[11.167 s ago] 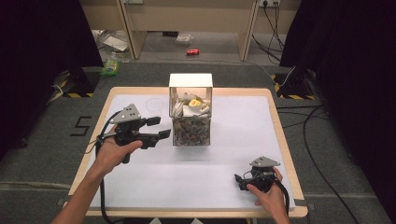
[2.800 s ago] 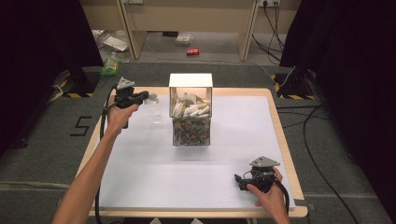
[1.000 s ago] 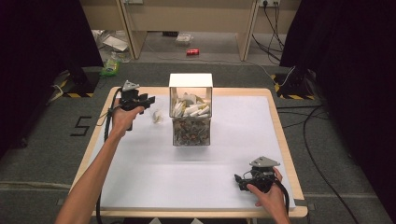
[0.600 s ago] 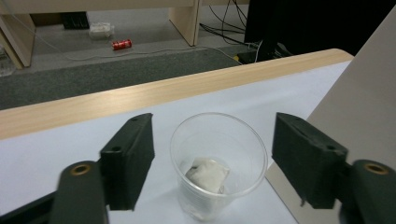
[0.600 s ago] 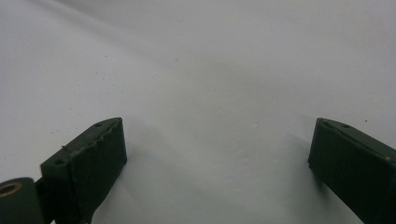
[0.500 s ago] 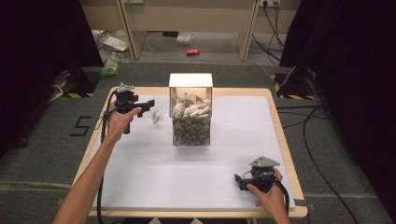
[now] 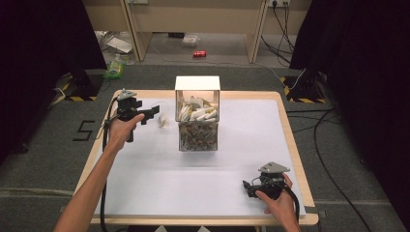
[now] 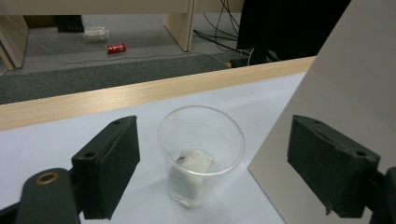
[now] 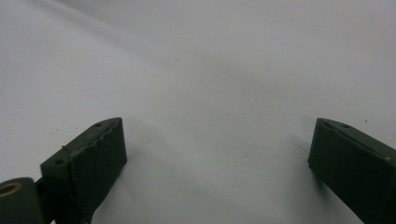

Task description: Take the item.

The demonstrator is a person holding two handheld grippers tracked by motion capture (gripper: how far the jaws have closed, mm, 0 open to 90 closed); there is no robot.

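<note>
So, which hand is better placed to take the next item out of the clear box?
The left. The left gripper has just opened and left the plastic cup standing between its jaws, with the clear box right beside it. The right gripper rests open at the table's near edge, farther from the box.

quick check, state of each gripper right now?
Left gripper: jaws have just been opening, now wide, clear of the plastic cup standing between them.
Right gripper: jaws open, holding nothing, over the white table.
</note>
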